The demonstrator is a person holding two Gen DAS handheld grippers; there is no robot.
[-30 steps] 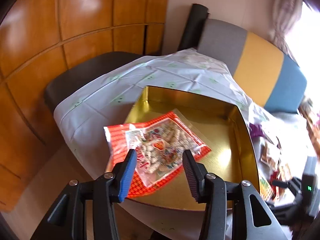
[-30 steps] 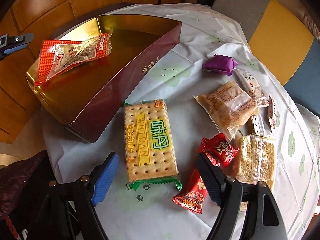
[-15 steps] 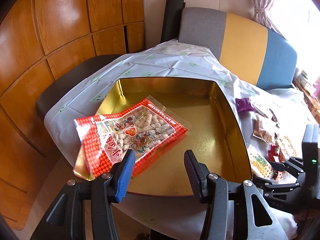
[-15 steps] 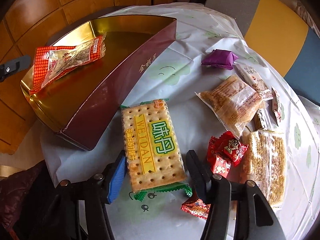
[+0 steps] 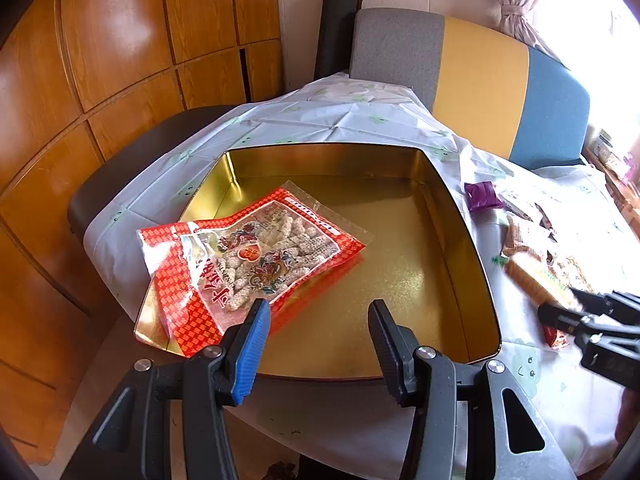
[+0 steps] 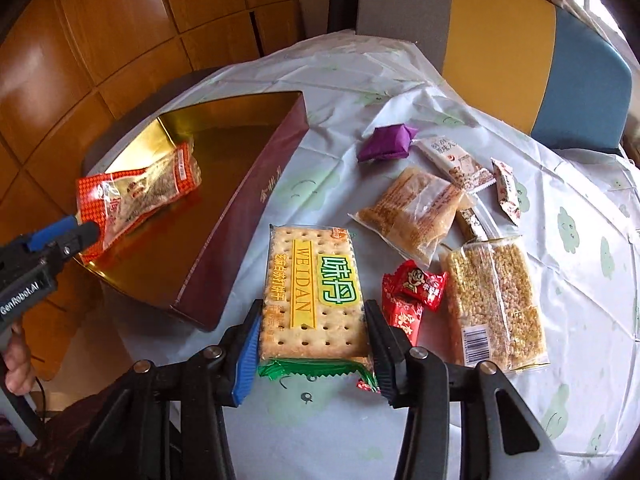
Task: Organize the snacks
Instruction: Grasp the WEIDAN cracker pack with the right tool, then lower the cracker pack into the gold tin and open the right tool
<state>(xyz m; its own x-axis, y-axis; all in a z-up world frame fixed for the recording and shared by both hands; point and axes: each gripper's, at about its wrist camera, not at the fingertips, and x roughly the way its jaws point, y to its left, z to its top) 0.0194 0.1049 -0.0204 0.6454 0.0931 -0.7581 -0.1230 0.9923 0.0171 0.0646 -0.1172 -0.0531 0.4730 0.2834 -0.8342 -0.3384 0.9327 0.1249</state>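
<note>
A gold-lined tin box (image 5: 460, 216) with maroon sides (image 6: 240, 216) sits on the table. A red snack bag (image 5: 248, 264) lies in it, partly over the left rim; it also shows in the right wrist view (image 6: 136, 196). My left gripper (image 5: 318, 340) is open and empty, just in front of the box's near edge. My right gripper (image 6: 312, 344) is shut on the near end of a Weidan cracker pack (image 6: 316, 288), lifted a little off the table beside the box. The pack also shows blurred in the left wrist view (image 5: 536, 280).
Loose snacks lie on the white tablecloth right of the box: a purple packet (image 6: 386, 142), a clear bag of brown bars (image 6: 412, 212), red candies (image 6: 416, 288), a puffed-grain bar (image 6: 496, 300) and small sachets (image 6: 456, 160). A grey, yellow and blue chair back (image 6: 500, 36) stands behind. Wooden panels are at left.
My right gripper closed in on the cracker pack and gripped it. My left gripper pulled back from the red bag, which stays in the box.
</note>
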